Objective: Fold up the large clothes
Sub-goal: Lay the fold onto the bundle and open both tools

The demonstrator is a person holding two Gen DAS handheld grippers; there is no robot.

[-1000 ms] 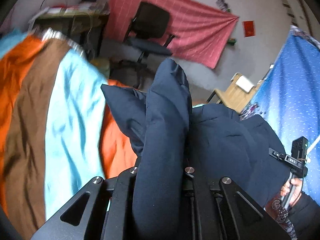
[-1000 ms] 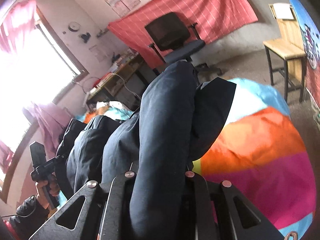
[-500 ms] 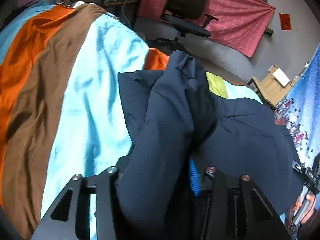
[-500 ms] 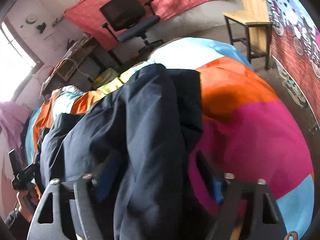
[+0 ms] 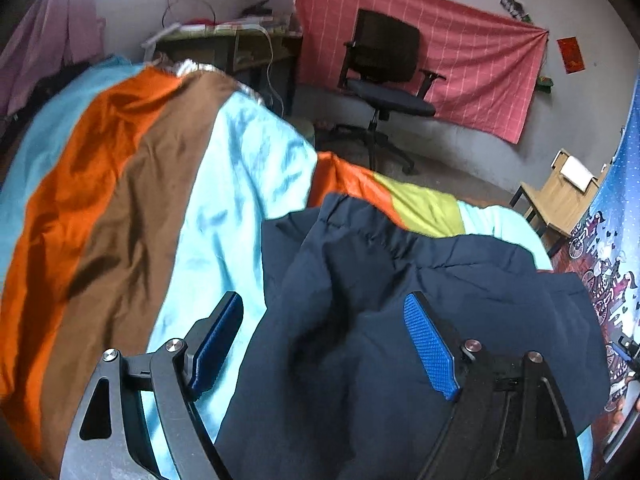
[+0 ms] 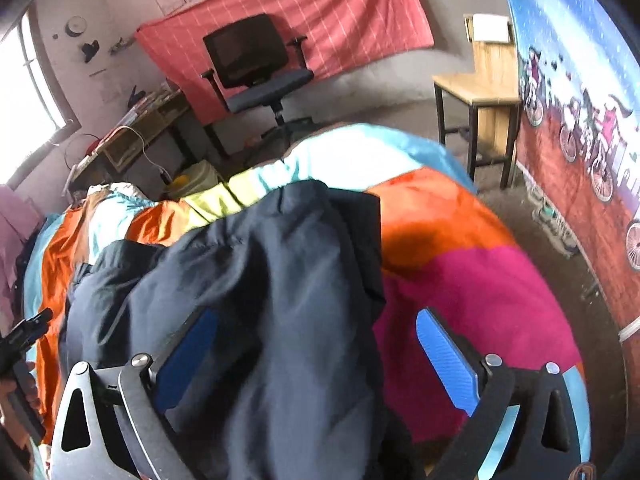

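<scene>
A dark navy padded jacket (image 5: 384, 320) lies bunched on a bed with a bright striped cover (image 5: 132, 208). My left gripper (image 5: 324, 312) hangs just over the jacket's left edge, its jaws opening; loose cloth sits between the blue pads (image 5: 428, 344), which stand apart from it. In the right wrist view the same jacket (image 6: 272, 300) runs up between my right gripper's (image 6: 316, 332) pads (image 6: 444, 360). Those jaws are opening wide too, and the fabric rests slack on the magenta and orange cover (image 6: 472, 280).
A black office chair (image 5: 384, 76) stands past the bed before a red cloth on the wall. A cluttered desk (image 5: 224, 44) is at the back left, a wooden chair (image 6: 480, 92) at the right. The other hand's gripper shows at each view's edge (image 6: 24, 336).
Both grippers went from shut on a raised fold of the jacket to wide open. The fold dropped onto the bed, and both grippers sank and tilted downward.
</scene>
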